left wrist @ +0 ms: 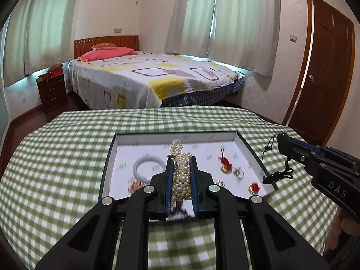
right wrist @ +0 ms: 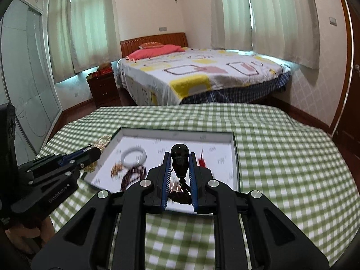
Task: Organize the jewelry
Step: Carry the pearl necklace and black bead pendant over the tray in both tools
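The left gripper (left wrist: 181,160) is clamping a cream pearl bracelet of several strands (left wrist: 181,177) between its blue-lined fingers (left wrist: 169,175), with only a narrow gap between the jaws. The pearl piece is lying lengthwise along the fingers, and its far end is sticking out past the tips, away from the camera. It is hanging above the shallow white tray with a dark green rim (left wrist: 247,145), which is sitting on the green and white checked tablecloth (left wrist: 67,153).

The right gripper (right wrist: 179,155) is pinching a dark brown wooden bead bracelet (right wrist: 179,159) in the same way, jaws nearly together. Its large glossy bead is standing up between the fingertips, and the smaller beads are trailing down toward the camera. In the left wrist view a black knotted cord (left wrist: 279,174) is dangling from it over the right edge of the tray.

Both grippers are pointing forward and slanting down toward the tray, side by side, the right one a little outside the tray edge.

In the tray are lying a pale white bangle (left wrist: 149,166), a red tassel charm (left wrist: 225,160), a silver ring (left wrist: 239,172) and a gold bead piece (left wrist: 135,185).
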The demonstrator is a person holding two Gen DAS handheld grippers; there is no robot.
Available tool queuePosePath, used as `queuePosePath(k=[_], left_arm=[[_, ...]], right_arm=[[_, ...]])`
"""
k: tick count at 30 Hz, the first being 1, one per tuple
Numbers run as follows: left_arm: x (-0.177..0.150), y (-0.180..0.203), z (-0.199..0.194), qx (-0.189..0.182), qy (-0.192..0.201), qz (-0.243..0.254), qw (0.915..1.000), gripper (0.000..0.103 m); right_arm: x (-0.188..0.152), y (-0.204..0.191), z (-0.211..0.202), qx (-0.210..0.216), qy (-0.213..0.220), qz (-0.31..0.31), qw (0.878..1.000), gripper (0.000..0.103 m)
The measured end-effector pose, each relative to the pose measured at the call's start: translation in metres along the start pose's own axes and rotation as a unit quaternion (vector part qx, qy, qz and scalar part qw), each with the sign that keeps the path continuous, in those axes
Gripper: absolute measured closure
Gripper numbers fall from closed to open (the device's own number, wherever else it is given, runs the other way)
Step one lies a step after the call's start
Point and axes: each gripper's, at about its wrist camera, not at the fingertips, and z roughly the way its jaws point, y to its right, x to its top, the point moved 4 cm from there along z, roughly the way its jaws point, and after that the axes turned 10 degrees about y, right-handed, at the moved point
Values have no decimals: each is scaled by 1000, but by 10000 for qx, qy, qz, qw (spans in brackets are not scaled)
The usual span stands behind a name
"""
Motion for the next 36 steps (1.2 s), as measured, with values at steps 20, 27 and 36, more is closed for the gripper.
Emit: queuePosePath(k=[20, 27, 36], left_arm=[[24, -15, 67, 383, -28, 82, 9992, 88], [25, -16, 89, 451, -155, 80, 9988, 88], [17, -16, 125, 565, -496, 188, 9970, 88]], right_arm=[[26, 8, 81, -66, 84, -209, 9997, 87], [22, 9, 104, -91, -11, -281, 9996, 87], [-2, 17, 143, -156, -485, -269, 9983, 87]])
